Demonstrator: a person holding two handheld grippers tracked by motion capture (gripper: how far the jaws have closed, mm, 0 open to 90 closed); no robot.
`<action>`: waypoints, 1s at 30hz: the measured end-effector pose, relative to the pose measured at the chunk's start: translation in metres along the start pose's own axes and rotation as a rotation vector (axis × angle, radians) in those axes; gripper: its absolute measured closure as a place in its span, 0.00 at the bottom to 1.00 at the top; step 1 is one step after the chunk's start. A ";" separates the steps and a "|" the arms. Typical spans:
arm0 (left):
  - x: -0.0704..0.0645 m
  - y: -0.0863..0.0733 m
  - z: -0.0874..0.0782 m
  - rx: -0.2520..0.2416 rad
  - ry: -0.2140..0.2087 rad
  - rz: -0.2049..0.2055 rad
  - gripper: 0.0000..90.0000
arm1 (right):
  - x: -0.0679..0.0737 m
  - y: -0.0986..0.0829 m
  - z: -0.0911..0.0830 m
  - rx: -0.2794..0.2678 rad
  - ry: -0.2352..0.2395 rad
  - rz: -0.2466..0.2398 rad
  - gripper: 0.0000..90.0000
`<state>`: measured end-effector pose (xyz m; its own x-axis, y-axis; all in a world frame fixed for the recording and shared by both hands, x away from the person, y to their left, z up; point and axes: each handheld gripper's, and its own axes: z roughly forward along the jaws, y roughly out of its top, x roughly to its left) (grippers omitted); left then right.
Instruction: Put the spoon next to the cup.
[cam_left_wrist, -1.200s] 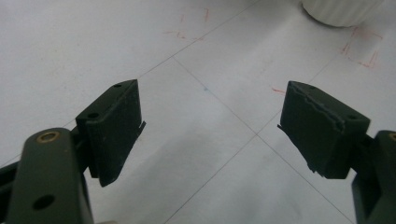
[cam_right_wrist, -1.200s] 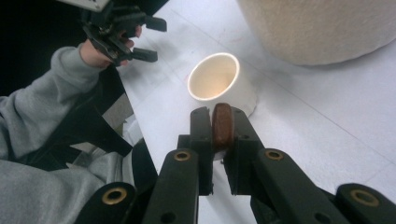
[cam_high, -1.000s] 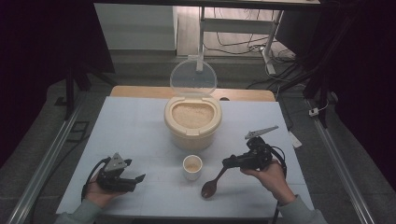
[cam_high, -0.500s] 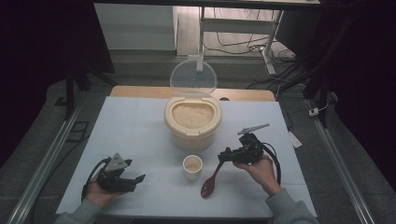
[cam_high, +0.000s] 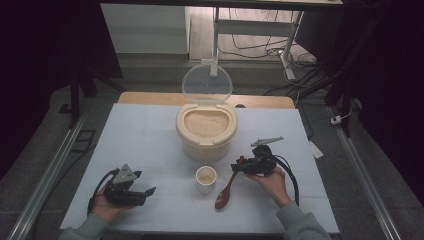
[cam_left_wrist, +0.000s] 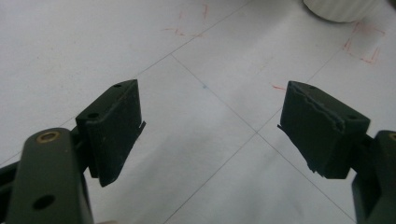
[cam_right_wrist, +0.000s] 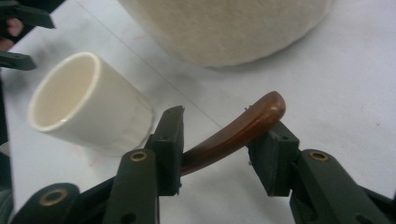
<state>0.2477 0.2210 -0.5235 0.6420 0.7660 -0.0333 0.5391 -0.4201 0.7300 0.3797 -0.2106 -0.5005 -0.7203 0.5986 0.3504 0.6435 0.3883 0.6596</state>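
Right gripper (cam_right_wrist: 217, 151) clamps the brown spoon's (cam_right_wrist: 233, 133) handle, bowl hidden below; left gripper (cam_left_wrist: 210, 130) gapes empty.

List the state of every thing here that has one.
Rice bin: lid raised, grain inside.
Cup: upright, some grain inside.
Spoon: bowl on the table, handle between the right tool's jaws.
Right tool: closed on the spoon.
Left tool: open, empty.

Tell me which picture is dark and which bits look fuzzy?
The high view is dim, black round its edges, with the pale blue table lit. In the right gripper view the brown wooden spoon and white ceramic cup are fairly sharp, while the cream rice container behind looks soft. The left gripper view is bright, its jaws slightly blurred.
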 end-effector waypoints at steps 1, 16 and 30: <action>0.000 0.000 0.000 0.000 0.000 0.001 0.23 | -0.001 -0.001 0.002 0.002 -0.008 0.000 0.60; 0.000 0.000 0.000 0.002 0.000 0.003 0.23 | -0.002 -0.008 0.017 0.003 -0.137 -0.031 0.48; -0.001 0.000 -0.001 -0.002 0.000 0.003 0.23 | -0.001 -0.009 0.001 -0.108 -0.256 -0.064 0.36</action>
<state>0.2470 0.2208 -0.5231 0.6431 0.7651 -0.0312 0.5363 -0.4210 0.7315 0.3753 -0.2137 -0.5076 -0.6614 0.7377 0.1355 0.5573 0.3624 0.7471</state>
